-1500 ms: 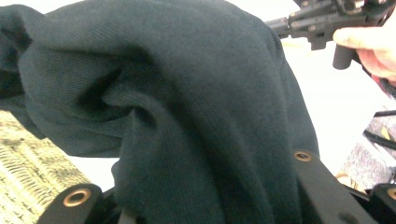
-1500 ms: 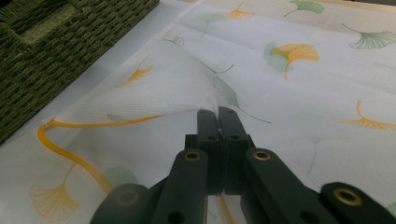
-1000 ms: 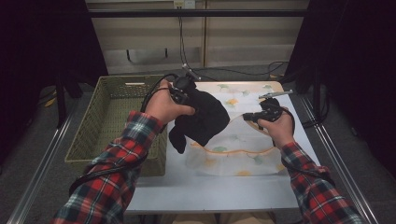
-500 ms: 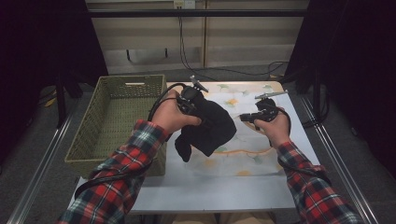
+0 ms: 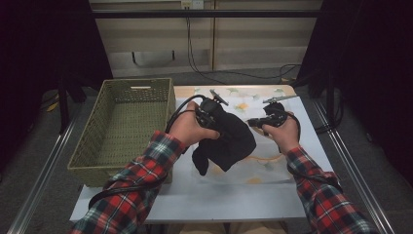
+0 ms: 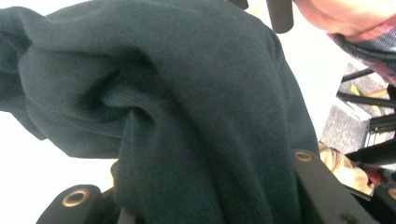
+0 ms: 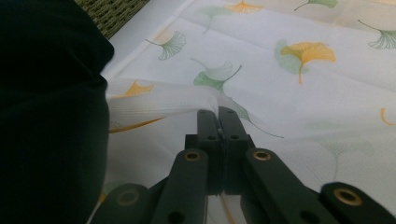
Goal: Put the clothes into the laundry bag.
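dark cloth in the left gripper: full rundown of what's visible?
The dark cloth is black or very dark green, a soft knit-looking fabric, bunched in deep folds. It hangs lifted from the left gripper, whose jaws are shut on it, drooping over the leaf-print sheet beside the wicker basket. The right gripper pinches that sheet nearby.
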`<state>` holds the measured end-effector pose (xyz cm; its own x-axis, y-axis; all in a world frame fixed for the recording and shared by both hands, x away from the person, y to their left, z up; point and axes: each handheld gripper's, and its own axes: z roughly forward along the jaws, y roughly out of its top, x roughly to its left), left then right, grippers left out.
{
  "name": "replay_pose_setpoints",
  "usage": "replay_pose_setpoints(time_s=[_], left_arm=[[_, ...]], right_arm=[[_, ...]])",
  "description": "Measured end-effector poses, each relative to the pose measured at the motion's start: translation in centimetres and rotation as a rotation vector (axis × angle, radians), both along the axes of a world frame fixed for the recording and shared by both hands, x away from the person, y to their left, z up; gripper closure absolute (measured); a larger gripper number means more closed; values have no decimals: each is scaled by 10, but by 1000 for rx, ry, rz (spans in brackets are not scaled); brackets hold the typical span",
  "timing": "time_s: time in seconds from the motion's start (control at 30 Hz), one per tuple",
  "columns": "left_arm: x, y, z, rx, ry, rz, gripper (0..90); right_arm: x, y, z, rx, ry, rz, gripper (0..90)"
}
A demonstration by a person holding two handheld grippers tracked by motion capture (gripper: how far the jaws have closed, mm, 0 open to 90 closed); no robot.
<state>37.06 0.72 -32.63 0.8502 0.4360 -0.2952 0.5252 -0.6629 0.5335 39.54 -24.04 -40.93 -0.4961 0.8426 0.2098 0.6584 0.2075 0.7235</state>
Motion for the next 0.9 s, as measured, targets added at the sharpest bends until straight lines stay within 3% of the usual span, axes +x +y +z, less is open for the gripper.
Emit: replay_pose_setpoints(time_s=[0.63,0.9], left_arm=[[-11,-26,-29,1,5,-67,659],[-13,-30,-33,10,-6,-93,659]], right_arm=[[-1,1,0,3,-3,-2,898],[-1,1,-1,2,0,-6,898]])
